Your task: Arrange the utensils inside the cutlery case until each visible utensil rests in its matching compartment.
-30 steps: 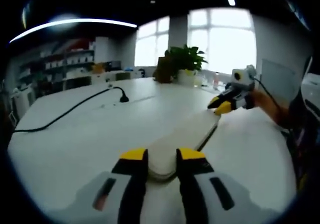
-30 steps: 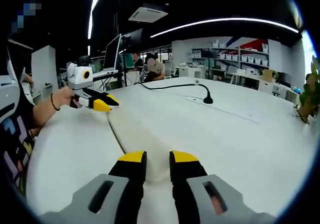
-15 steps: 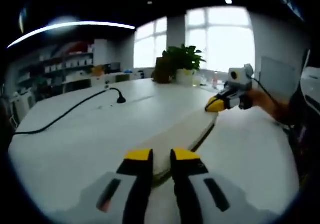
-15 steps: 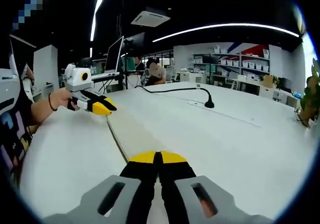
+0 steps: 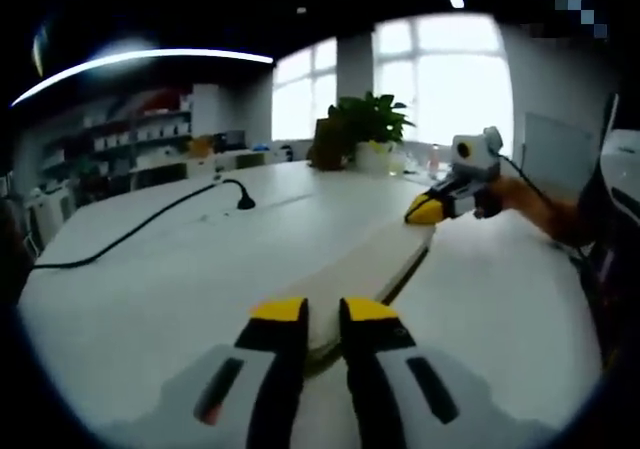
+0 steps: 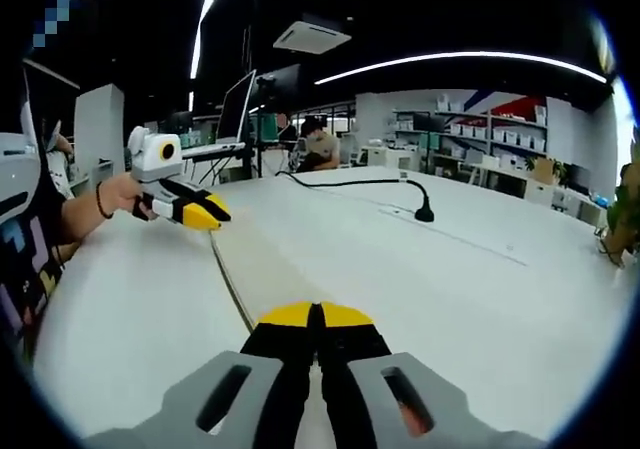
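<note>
A long, flat, pale cutlery case [image 5: 375, 259] lies closed on the white table [image 5: 150, 269], stretching between my two grippers. Its near end sits between the jaws of my left gripper [image 5: 323, 314], which are drawn in on it with a narrow gap. My right gripper [image 5: 424, 209] touches the case's far end. In the right gripper view the case [image 6: 270, 269] runs from my right gripper [image 6: 315, 315], whose yellow tips are pressed together over its near end, to my left gripper [image 6: 197, 212] in a person's hand. No utensils are in sight.
A black cable with a small microphone stand [image 5: 245, 199] crosses the table to the left of the case. A potted plant [image 5: 365, 129] stands at the far edge by the windows. A person [image 6: 318, 144] sits at a distant desk with monitors.
The right gripper's jaws went from apart to fully shut. The left gripper's jaws narrowed onto the case's end. In the last half second both hands barely shifted.
</note>
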Demonstrator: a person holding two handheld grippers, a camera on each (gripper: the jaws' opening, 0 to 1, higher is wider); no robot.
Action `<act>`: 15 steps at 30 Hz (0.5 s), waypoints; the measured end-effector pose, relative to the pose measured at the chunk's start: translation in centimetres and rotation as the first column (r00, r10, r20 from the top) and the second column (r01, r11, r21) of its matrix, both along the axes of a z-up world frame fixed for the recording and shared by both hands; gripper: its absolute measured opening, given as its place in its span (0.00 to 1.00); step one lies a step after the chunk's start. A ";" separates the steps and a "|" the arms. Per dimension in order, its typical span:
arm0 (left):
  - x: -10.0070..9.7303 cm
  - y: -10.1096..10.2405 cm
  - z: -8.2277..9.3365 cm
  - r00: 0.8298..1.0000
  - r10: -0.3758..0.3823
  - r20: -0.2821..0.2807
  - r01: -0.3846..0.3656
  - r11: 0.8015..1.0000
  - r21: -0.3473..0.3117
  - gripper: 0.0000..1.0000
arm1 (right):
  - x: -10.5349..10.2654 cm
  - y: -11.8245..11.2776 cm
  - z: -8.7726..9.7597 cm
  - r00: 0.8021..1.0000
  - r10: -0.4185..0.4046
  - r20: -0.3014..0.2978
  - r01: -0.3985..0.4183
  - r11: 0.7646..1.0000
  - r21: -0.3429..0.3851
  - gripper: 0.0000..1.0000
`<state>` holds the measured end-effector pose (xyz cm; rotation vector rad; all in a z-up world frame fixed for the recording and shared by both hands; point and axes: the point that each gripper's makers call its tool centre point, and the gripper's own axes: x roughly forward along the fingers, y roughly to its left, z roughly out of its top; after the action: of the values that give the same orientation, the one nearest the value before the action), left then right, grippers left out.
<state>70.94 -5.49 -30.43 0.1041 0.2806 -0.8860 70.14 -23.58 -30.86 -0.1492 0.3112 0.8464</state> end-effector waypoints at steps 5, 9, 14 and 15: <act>0.1 0.0 0.0 1.000 0.011 -0.003 -0.011 1.000 0.002 0.13 | 0.0 -0.1 0.0 1.000 -0.011 -0.008 0.012 1.000 0.027 0.00; 0.3 0.1 0.0 0.999 0.033 -0.014 -0.033 0.999 0.008 0.12 | 0.0 0.0 0.1 1.000 -0.023 -0.019 0.024 0.999 0.032 0.00; 1.4 2.0 1.8 0.995 0.102 0.010 -0.103 0.993 0.055 0.14 | -0.4 -0.3 2.0 0.998 -0.057 -0.028 0.060 0.994 0.094 0.06; 1.4 2.2 2.5 0.993 0.110 0.029 -0.112 0.992 0.051 0.14 | -0.4 -0.6 3.1 0.997 -0.076 -0.016 0.077 0.988 0.133 0.08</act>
<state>72.35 -3.30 -27.93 0.1471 0.2822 -0.7663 69.73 -24.13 -27.73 -0.0072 0.2681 0.7898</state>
